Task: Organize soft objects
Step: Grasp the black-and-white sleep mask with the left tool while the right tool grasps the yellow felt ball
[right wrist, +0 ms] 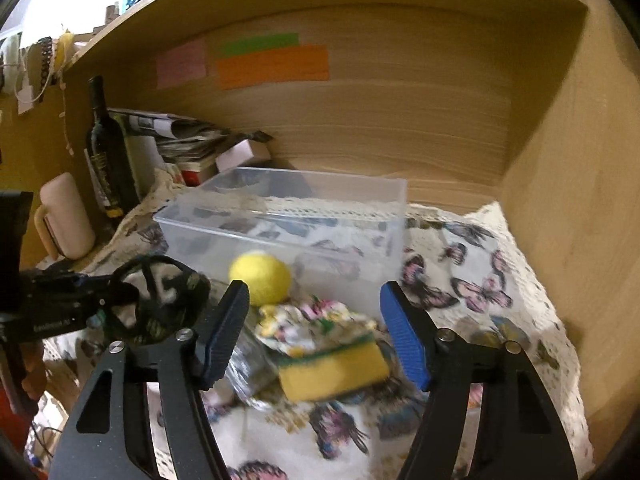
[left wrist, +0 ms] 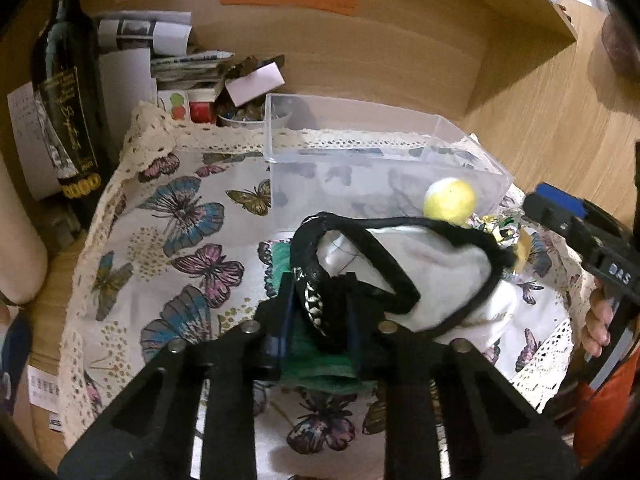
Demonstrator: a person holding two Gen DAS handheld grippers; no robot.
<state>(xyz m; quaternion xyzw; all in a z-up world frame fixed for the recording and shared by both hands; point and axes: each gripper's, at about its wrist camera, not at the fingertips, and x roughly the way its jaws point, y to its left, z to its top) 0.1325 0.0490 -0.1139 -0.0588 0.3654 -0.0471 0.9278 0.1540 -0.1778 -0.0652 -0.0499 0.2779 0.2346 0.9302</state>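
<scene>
My left gripper (left wrist: 318,314) is shut on a black braided strap of a black-and-white soft pouch (left wrist: 432,264), lifted over the butterfly cloth; it also shows in the right wrist view (right wrist: 160,300). A green cloth (left wrist: 316,368) lies under the jaws. A clear plastic box (left wrist: 360,160) stands behind, also in the right wrist view (right wrist: 288,224). A yellow soft ball (right wrist: 260,278) lies in front of it. My right gripper (right wrist: 314,332) is open above a floral cloth (right wrist: 316,322) and a yellow-green sponge (right wrist: 332,372).
A dark wine bottle (right wrist: 106,152), a cream mug (right wrist: 66,216) and a pile of papers and boxes (right wrist: 188,144) stand at the back left. A wooden wall (right wrist: 580,200) closes the right side. A crumpled clear plastic wrap (right wrist: 248,368) lies by the sponge.
</scene>
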